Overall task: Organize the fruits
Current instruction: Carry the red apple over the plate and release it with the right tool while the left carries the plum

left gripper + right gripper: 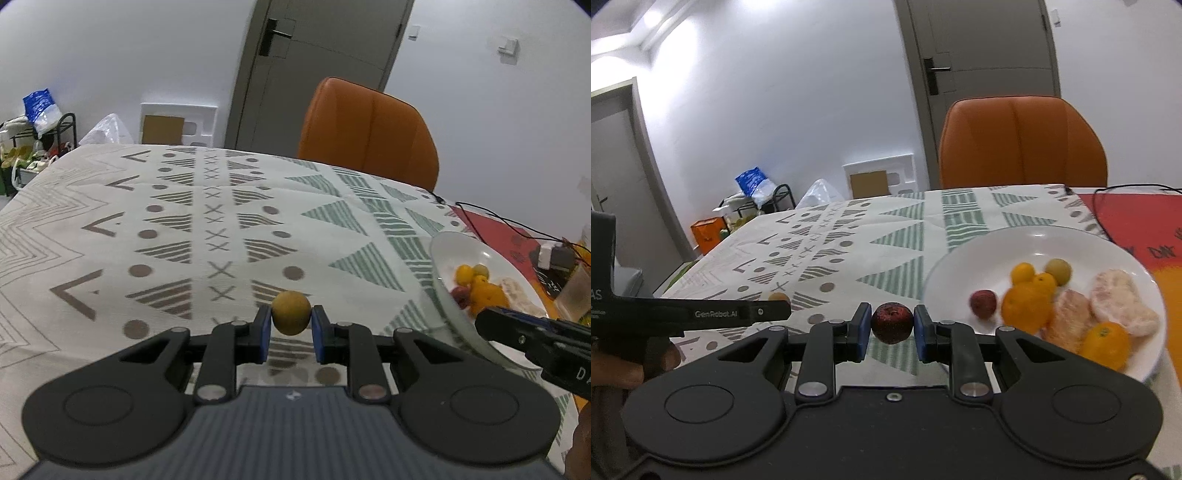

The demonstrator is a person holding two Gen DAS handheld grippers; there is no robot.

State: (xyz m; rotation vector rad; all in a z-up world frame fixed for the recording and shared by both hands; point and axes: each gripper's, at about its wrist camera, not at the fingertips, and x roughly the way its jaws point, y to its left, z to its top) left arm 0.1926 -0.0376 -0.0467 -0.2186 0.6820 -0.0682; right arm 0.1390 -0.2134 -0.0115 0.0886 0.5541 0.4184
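My left gripper [291, 330] is shut on a small round yellow-brown fruit [291, 312], held above the patterned tablecloth. My right gripper [891, 328] is shut on a dark red round fruit [891, 322], held just left of the white plate [956, 258]. The plate holds a reddish fruit [983, 303], small oranges [1026, 307], a yellow-green fruit [1058, 271] and peeled citrus pieces [1123, 301]. The plate [448, 247] also shows at the right of the left wrist view, with the right gripper's body [535, 336] over its near rim. The left gripper's body [701, 315] shows at the left of the right wrist view.
An orange chair [1021, 142] stands at the table's far side. A red mat [1137, 218] with black cables [491, 218] lies right of the plate. A glass [576, 291] and small items sit at the far right. Bags and a rack [40, 129] stand by the wall.
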